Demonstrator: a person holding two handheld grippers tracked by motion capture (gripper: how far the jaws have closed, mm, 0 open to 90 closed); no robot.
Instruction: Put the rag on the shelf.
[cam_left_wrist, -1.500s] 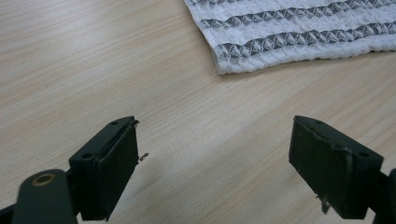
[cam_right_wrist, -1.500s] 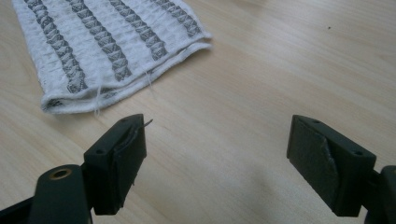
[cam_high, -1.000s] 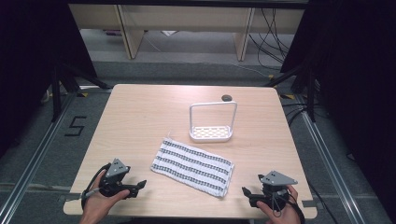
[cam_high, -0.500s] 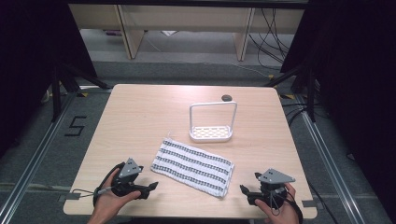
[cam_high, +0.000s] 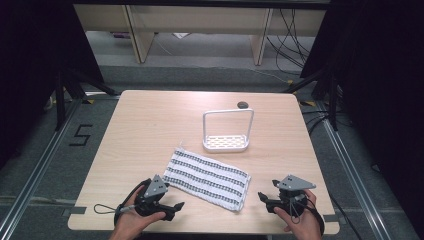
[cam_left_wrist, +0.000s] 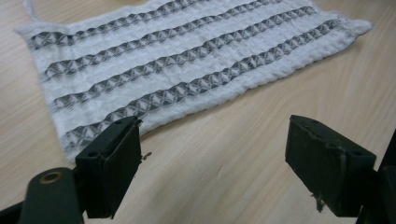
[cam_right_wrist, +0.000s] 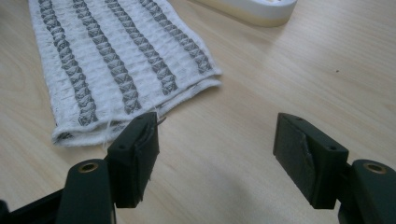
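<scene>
both jaws wide, empty, near towel (cam_high: 207, 177) ends. likely fold next: pinch corners low, left gripper (cam_high: 172, 207) and right gripper (cam_high: 264, 198) together, lift evenly.

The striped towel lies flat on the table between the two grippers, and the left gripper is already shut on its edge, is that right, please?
Not quite: the left gripper is open, its jaws spread over bare table just short of the striped towel, as the left gripper view shows. The rest holds.

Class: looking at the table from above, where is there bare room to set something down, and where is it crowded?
Bare: the far-left table, left of the white rack; also the right edge beside it. Crowded: the near edge, where the striped towel lies between the left gripper and right gripper.
</scene>
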